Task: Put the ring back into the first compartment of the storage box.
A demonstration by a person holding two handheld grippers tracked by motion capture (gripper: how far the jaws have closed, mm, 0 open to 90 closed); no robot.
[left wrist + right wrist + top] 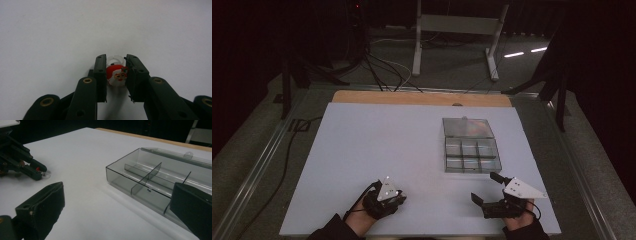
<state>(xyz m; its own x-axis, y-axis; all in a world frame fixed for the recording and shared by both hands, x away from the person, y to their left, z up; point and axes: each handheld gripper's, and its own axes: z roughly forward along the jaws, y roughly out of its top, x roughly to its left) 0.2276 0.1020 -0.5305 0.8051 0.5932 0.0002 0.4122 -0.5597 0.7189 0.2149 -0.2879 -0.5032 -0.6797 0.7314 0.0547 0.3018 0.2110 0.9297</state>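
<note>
left hand-held gripper (398, 196) sits low at the near edge of the white table (362, 150), its jaws closed on a small santa-face ring (117, 75) (red hat, clear plastic band poking out behind). the ring looks to be resting on the table surface, pinched from both sides, so i'd judge this is the pick-up moment, with the grip just made and no lift yet.

right hand-held gripper (488, 189) is on the near right, jaws spread wide with nothing between them, aimed at the clear compartment box (472, 155) with its lid folded back. probably waiting there to steady the box or take its turn; the open compartments look like where the ring is headed.

the left gripper view gives the santa print and the pads pressing its sides, which the high view is too small to resolve. the right gripper view shows the box's dividers (147, 178) up close, seemingly empty (one tiny speck, can't tell what), plus the left gripper from the side with a spot of red at its tips. the high view gives the layout: box well apart from the ring, up and to the right.
</note>
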